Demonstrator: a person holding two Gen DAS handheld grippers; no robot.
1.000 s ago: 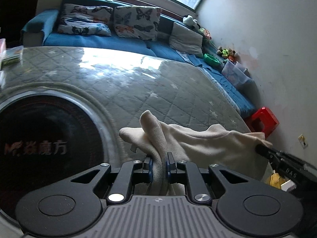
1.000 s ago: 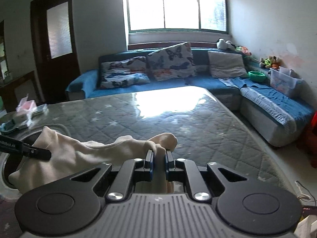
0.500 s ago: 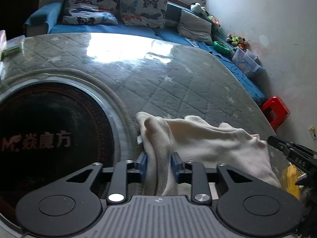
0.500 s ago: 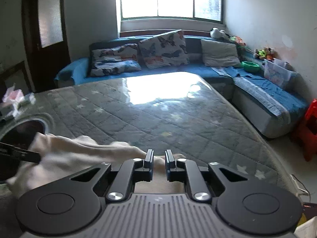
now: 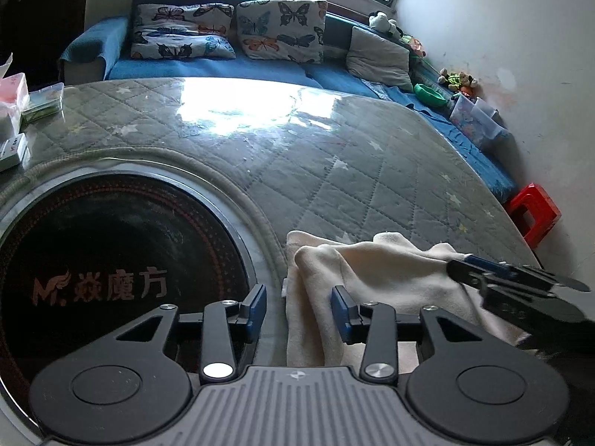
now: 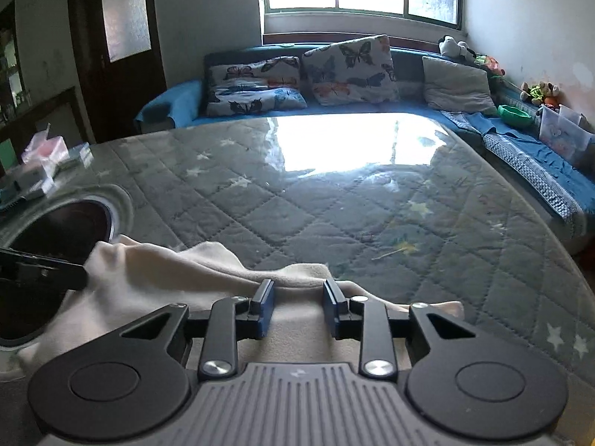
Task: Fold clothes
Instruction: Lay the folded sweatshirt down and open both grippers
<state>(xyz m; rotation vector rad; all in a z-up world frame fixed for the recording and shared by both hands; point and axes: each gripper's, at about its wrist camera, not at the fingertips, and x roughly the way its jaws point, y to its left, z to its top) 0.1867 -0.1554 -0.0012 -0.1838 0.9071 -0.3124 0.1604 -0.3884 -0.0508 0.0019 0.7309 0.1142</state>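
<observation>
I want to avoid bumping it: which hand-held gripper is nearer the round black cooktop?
Left. The left hand-held gripper hangs open at the round black cooktop's rim; the right hand-held gripper, also open, is across the cream cloth, further away.

The black two-finger right gripper [image 6: 298, 306] with blue pads stands spread apart over a cream fleece garment [image 6: 156, 278] lying rumpled on the grey quilted star-print table cover [image 6: 334, 200]. The other black gripper's tip [image 6: 44, 269] touches the garment's left edge, beside a round dark inset plate [image 6: 63, 226].
</observation>
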